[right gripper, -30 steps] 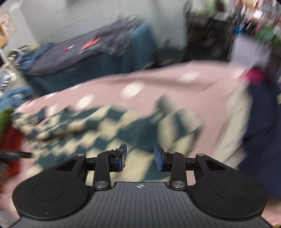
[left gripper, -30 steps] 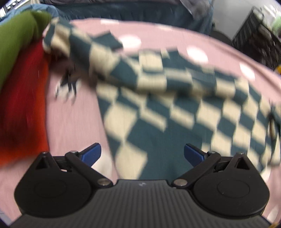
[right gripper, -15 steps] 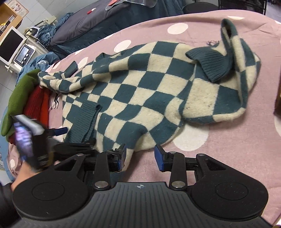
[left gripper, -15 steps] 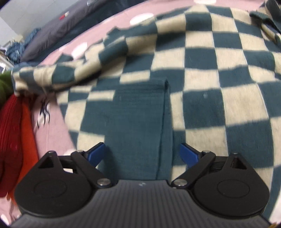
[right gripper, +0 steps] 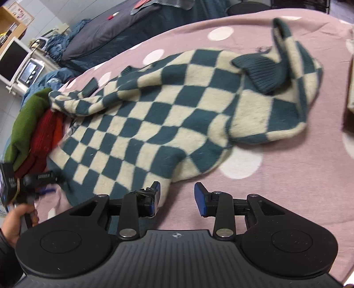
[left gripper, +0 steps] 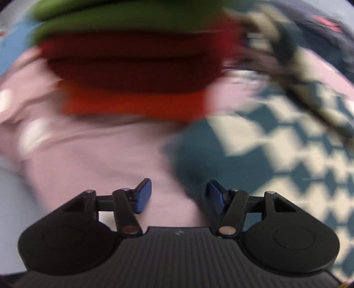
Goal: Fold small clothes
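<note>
Left wrist view is smeared with motion blur. A pink cloth [left gripper: 95, 155] with pale dots covers the surface. Beyond it lies a stack of folded clothes [left gripper: 132, 73], green on top, dark red under it, orange at the bottom. The sweater [left gripper: 276, 150], checked in teal and cream, fills the right side, and its near teal corner lies just ahead of the right fingertip. The left gripper [left gripper: 179, 196] has just been closing and its jaws stand about half apart with only pink cloth between them (nothing is gripped). No writing can be read here.

Right wrist view is sharp. The same pink dotted cloth [right gripper: 287, 188] spreads over a wide surface, and the sweater [right gripper: 177, 110] lies across its middle, rumpled, with a ribbed teal cuff [right gripper: 258, 71] folded over the far right part. The clothes stack [right gripper: 33, 128] touches its left edge. The right gripper [right gripper: 177, 196] hovers at the sweater's near hem, jaws partly apart and holding nothing; the left fingertip overlaps the hem's edge. At lower left a hand [right gripper: 13, 221] holds the other gripper [right gripper: 42, 179] beside the stack. Behind, a dark-covered bed [right gripper: 124, 28], a white device with a small screen [right gripper: 28, 71] and a wooden shelf [right gripper: 15, 20] (its poster is too small to read).
</note>
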Available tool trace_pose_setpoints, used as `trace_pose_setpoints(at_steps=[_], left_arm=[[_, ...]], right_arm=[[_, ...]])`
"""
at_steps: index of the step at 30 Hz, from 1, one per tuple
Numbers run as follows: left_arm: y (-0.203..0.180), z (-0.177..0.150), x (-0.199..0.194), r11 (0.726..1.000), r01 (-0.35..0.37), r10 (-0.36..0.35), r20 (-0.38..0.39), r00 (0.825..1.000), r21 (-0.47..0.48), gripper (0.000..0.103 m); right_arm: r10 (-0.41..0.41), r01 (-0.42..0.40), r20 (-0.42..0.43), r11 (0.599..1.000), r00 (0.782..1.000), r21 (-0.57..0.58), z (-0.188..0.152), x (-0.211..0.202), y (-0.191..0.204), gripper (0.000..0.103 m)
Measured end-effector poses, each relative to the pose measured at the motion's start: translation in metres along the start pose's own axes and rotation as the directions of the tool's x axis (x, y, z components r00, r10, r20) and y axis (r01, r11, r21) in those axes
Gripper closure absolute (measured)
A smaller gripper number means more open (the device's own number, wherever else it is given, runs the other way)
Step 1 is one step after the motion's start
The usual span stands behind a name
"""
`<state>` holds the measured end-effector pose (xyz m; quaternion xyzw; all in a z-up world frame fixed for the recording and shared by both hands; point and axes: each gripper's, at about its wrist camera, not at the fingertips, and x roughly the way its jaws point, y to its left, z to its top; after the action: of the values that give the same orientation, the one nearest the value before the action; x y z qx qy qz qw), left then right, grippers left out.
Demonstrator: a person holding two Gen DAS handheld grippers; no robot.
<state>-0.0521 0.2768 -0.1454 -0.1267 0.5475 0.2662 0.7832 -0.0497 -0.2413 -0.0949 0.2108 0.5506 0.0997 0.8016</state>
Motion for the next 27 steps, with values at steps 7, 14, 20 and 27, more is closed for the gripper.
trace_pose_setpoints(at_steps=[7, 14, 20, 27], left_arm=[[0.062, -0.011, -0.001, 0.971, 0.185, -0.187, 0.004, 0.982, -0.153, 0.027], [0.034, 0.016, 0.011, 0.951, 0.311, -0.310, 0.065, 0.948, 0.005, 0.001], [-0.010, 0.030, 0.032, 0.907, 0.302, -0.313, -0.009, 0.950, 0.294, 0.001], [-0.044, 0.021, 0.014, 0.829, 0.292, -0.331, -0.004, 0.944, 0.477, 0.069]], right_arm=[[0.124, -0.119, -0.126, 0.992, 0.984, 0.051, -0.014, 0.030, 0.008, 0.040], [0.244, -0.236, -0.280, 0.970, 0.928, 0.061, -0.047, 0.057, 0.013, 0.031], [0.309, -0.284, -0.280, 0.950, 0.909, 0.126, -0.069, 0.078, 0.014, 0.022], [0.302, -0.283, -0.191, 0.951, 0.934, 0.122, -0.071, 0.088, 0.031, 0.063]])
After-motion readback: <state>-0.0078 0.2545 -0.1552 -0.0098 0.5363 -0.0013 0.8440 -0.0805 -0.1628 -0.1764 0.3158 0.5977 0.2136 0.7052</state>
